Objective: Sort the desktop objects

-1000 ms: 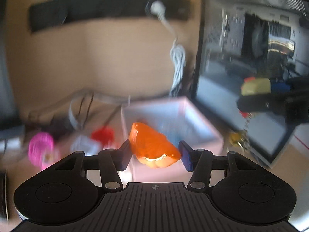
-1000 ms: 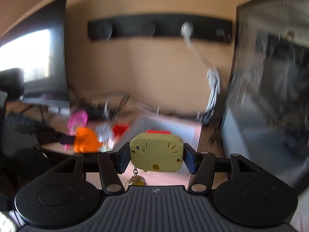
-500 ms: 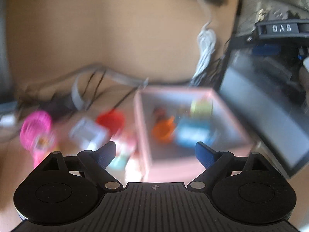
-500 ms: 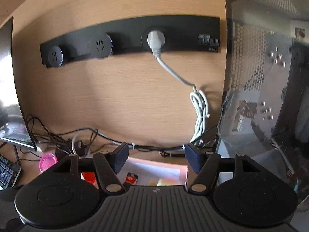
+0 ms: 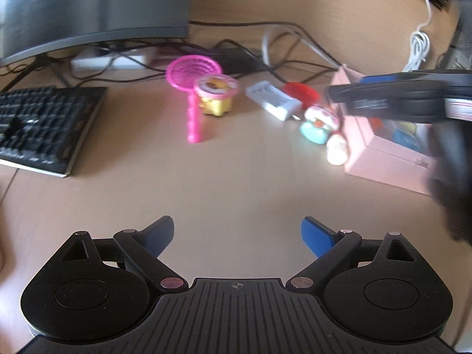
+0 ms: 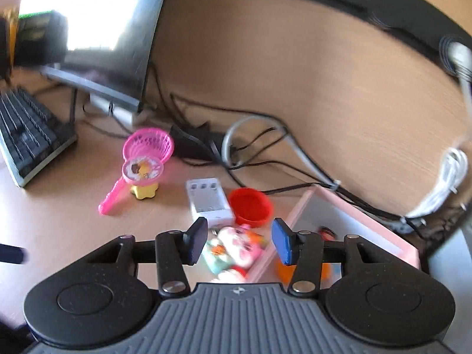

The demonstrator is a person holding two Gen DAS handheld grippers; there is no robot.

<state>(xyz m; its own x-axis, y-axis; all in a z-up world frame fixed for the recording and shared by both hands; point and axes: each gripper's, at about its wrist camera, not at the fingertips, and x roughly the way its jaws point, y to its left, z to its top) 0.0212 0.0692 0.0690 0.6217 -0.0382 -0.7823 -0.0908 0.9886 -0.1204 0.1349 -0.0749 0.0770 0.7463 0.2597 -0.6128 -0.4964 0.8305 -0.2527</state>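
My left gripper (image 5: 237,234) is open and empty above bare desk. My right gripper (image 6: 238,243) is open and empty, hovering over a pink-and-teal toy (image 6: 233,250) beside the pink box (image 6: 365,221); the toy also shows in the left wrist view (image 5: 320,124). The box (image 5: 380,159) holds an orange piece (image 6: 283,267) and other items. On the desk lie a pink strainer (image 5: 193,88), a yellow toy with a pink lid (image 5: 215,96), a white battery charger (image 5: 274,101) and a red cup (image 5: 301,91). The right gripper shows side-on in the left wrist view (image 5: 398,97).
A black keyboard (image 5: 38,126) lies at the left under a monitor (image 5: 88,6). Tangled cables (image 6: 250,147) run along the wooden back wall. A white coiled cable (image 6: 442,183) hangs beside a dark computer case at the right.
Both grippers let go of the orange piece and the yellow toy, which went into the pink box. Both have since swung left and down toward the desk objects.
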